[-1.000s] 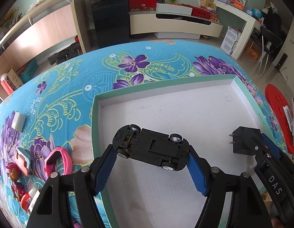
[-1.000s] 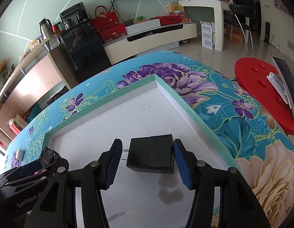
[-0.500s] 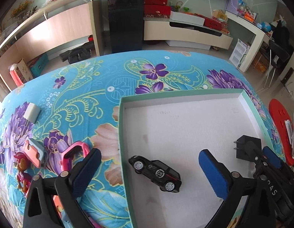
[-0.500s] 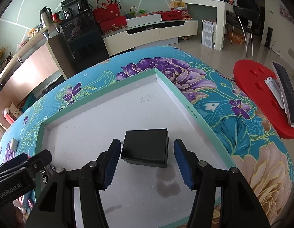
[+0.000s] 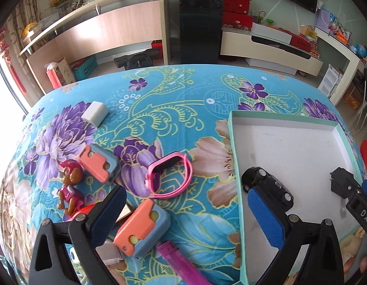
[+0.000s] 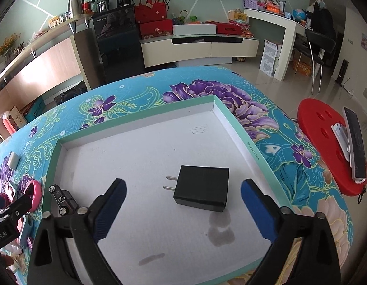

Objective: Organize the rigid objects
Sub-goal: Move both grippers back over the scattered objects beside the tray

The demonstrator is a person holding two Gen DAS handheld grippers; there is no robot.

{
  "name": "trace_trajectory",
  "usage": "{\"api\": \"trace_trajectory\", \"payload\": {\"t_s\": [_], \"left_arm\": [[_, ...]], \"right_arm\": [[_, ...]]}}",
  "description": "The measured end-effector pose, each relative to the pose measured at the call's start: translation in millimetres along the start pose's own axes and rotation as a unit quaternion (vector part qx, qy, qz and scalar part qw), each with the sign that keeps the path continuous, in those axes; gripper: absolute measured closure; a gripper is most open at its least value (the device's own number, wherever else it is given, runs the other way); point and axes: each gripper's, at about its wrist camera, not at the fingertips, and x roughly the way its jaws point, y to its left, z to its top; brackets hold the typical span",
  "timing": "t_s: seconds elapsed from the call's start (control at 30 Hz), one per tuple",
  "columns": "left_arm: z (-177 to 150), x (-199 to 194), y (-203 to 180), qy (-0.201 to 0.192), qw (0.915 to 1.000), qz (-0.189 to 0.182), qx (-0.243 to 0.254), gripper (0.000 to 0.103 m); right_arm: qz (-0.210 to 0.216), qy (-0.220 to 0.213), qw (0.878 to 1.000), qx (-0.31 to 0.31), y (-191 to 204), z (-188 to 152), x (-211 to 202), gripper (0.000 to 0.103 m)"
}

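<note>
Several toys [image 5: 140, 228] crowd cloth [image 5: 174, 109] beside tray [image 5: 235, 166].

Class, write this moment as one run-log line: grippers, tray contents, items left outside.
left gripper: open | right gripper: open | tray: toy car, black charger | outside: pink watch, white charger

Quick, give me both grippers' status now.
Left gripper: open, holding nothing; jaws just opened.
Right gripper: open, just released the black charger, which lies between its fingers untouched.
</note>
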Motion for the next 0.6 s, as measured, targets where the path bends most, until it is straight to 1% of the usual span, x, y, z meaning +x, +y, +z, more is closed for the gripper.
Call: {"api": "trace_trajectory", "payload": {"t_s": [0.17, 0.27, 0.4, 0.6], "left_arm": [[-7, -13, 24, -0.010, 0.9998, 0.014, -0.011, 0.000], [-9, -23, 37, -0.024, 0.9992, 0.027, -0.017, 0.000], [-13, -34, 59, -0.037, 0.9981, 0.036, -0.034, 0.000], [-26, -41, 88, -0.031, 0.9966, 0.060, -0.048, 0.000]], "right_arm": [[0.016, -0.018, 1.000, -0.015, 18, 5, -11, 0.004], [0.035, -0.028, 0.999, -0.020, 29, 6, -17, 0.004], [0.060, -0.041, 0.997, -0.025, 43, 7, -24, 0.004], [0.086, -0.048, 0.994, -0.052, 71, 4, -32, 0.004]]}}
